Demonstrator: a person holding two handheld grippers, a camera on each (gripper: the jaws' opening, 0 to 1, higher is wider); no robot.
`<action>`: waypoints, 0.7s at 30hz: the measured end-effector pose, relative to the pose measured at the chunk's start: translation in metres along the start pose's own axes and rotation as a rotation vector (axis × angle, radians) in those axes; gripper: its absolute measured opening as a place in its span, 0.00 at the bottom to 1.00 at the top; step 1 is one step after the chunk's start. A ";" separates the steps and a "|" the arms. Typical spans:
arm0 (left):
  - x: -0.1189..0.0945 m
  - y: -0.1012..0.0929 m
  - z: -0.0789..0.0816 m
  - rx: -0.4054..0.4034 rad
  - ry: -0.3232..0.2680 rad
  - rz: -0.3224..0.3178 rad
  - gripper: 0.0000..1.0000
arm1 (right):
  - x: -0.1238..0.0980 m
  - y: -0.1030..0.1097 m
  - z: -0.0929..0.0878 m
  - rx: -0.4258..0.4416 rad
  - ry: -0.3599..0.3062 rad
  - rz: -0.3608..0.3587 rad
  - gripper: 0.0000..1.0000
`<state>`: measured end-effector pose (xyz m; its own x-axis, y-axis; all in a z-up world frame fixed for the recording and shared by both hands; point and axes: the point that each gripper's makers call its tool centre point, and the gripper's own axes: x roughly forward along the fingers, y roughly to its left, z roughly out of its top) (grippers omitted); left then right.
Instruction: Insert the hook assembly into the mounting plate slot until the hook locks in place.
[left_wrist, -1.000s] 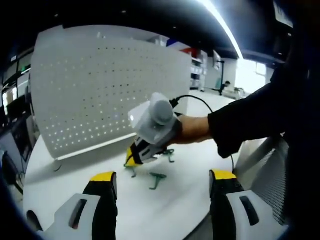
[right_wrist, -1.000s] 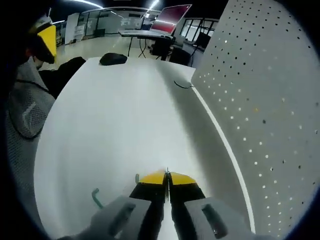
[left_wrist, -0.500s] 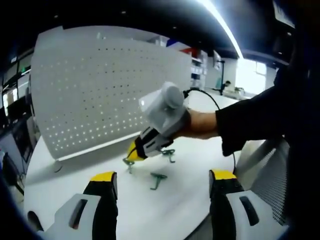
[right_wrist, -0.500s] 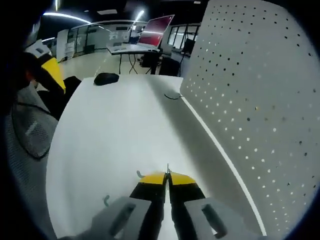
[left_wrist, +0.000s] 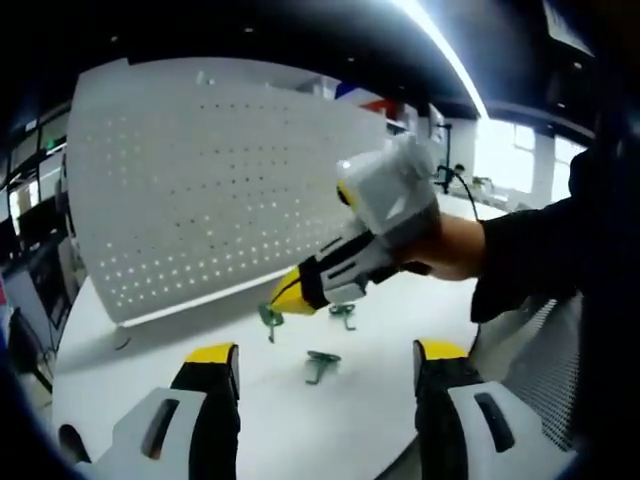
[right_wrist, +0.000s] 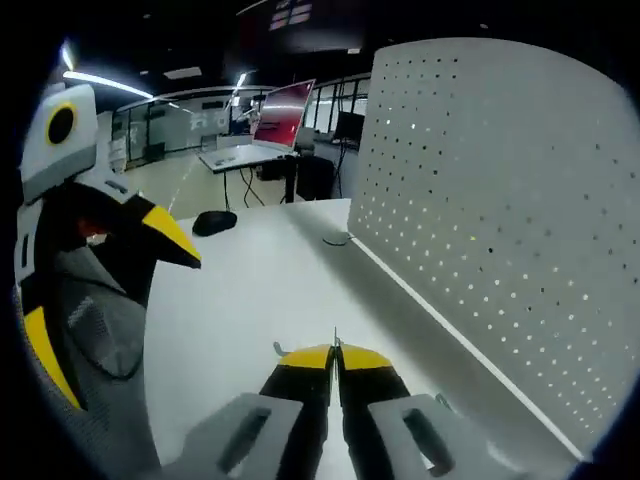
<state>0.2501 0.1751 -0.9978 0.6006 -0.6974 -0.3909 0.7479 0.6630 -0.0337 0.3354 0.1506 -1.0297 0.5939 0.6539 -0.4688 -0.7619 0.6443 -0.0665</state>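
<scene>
A white pegboard plate (left_wrist: 200, 180) stands upright on the white table (left_wrist: 370, 420), seen also as the pegboard (right_wrist: 500, 200) in the right gripper view. My right gripper (left_wrist: 288, 293), held by a hand, is shut on a small green hook (left_wrist: 270, 318) that hangs from its yellow tips just above the table, in front of the plate. In its own view the right gripper (right_wrist: 335, 352) shows shut jaws with a thin sliver pinched between them. My left gripper (left_wrist: 326, 351) stands open, low over the table's near side. Two more green hooks (left_wrist: 343, 312) (left_wrist: 320, 363) lie on the table.
A black mouse (right_wrist: 215, 222) lies at the table's far end, with a small cable loop (right_wrist: 335, 238) by the plate's foot. A grey mesh chair back (left_wrist: 530, 350) stands at the table's edge. The left gripper's yellow fingertips (right_wrist: 168, 230) rise at the left of the right gripper view.
The right gripper has risen and tilted, lifting the green hook off the table and carrying it a little right. The left gripper has stayed still and open.
</scene>
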 end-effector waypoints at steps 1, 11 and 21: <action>0.000 0.001 0.001 0.003 -0.003 0.005 0.71 | -0.006 0.003 0.000 0.014 -0.010 0.001 0.00; -0.003 0.005 0.004 0.000 -0.019 0.030 0.57 | -0.035 0.029 0.022 0.074 -0.125 0.007 0.00; -0.011 0.016 0.011 0.009 -0.060 0.081 0.27 | -0.040 0.054 0.033 0.064 -0.172 0.069 0.00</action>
<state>0.2589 0.1906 -0.9844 0.6752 -0.6565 -0.3363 0.6983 0.7158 0.0047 0.2792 0.1721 -0.9858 0.5805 0.7519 -0.3124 -0.7875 0.6160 0.0193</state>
